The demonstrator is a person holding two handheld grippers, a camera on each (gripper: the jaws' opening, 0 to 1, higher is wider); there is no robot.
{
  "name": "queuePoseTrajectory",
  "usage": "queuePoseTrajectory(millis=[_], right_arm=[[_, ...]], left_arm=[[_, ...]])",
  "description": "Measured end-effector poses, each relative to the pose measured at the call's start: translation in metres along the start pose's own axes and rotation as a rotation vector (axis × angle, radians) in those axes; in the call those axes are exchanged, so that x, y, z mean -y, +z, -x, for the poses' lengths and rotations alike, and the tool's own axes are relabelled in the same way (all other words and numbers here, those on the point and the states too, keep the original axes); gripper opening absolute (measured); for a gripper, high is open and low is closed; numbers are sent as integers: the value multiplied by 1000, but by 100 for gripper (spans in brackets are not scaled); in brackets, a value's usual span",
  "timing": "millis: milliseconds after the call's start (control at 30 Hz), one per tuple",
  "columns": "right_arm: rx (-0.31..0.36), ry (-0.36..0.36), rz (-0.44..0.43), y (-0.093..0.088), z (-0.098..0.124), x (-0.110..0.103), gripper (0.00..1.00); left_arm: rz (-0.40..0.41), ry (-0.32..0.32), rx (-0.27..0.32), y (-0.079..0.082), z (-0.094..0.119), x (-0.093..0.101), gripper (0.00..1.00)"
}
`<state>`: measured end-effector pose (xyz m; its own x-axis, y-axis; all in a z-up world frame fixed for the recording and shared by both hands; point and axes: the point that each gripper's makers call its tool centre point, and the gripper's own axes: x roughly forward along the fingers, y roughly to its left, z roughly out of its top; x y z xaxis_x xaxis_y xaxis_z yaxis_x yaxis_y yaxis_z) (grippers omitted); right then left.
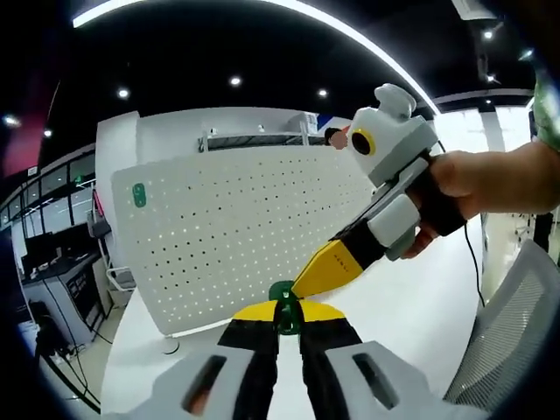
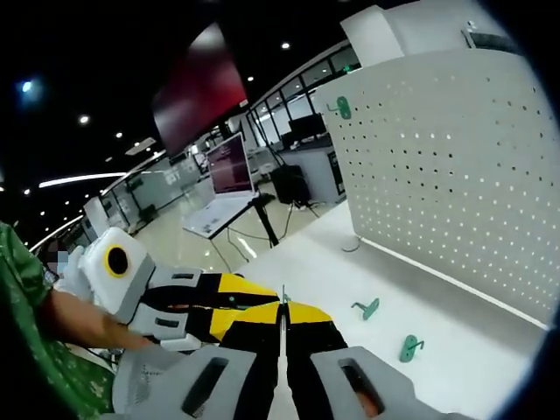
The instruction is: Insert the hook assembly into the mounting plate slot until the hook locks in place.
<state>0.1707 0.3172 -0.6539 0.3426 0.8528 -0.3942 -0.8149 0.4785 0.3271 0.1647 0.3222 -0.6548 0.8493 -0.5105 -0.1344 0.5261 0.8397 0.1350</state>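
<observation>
Taking the white pegboard (image 1: pixel 236 227) as the landmark, and reading the left gripper view from its left side: a green hook (image 1: pixel 139 194) already hangs high on the board near its left edge, which suggests the board is the mounting plate for the others. In front of the board's lower edge, the left gripper (image 1: pixel 285 317) has its yellow-tipped jaws nearly together on a small green hook assembly (image 1: pixel 283 302), holding it up facing the perforations, probably so its back tab can be lined up with a hole. From the right, the right gripper (image 1: pixel 306 282) comes down at a slant, its tip touching that same green piece, likely to steady or reseat it.

In the right gripper view, the right gripper's jaws look pressed together; I cannot tell whether anything sits between them. Right of them, on the white table (image 2: pixel 490 350) in front of the board's foot, lie two spare green hooks (image 2: pixel 366 307) (image 2: pixel 409 347), apart from each other.

The held piece is dark green, small and rounded; its hook end is hidden by the jaws.
</observation>
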Motion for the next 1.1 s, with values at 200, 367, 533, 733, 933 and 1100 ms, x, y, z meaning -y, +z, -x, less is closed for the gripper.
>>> queuePoseTrajectory(millis=[200,367,533,733,933,1100], right_arm=[[2,3,-2,0,-1,-1,0],[15,2,-12,3,-1,0,0],[15,1,-5,4,0,-1,0],[17,1,-3,4,0,-1,0],[13,-3,5,3,1,-1,0],[19,-10,10,3,2,-1,0]], left_arm=[[13,5,3,0,-1,-2,4],[27,13,-6,-3,-1,-5,5],[27,12,2,-1,-2,-4,4],[21,10,7,3,-3,-4,4],[23,6,10,3,-3,-2,4],[19,-1,7,3,-4,-1,3]])
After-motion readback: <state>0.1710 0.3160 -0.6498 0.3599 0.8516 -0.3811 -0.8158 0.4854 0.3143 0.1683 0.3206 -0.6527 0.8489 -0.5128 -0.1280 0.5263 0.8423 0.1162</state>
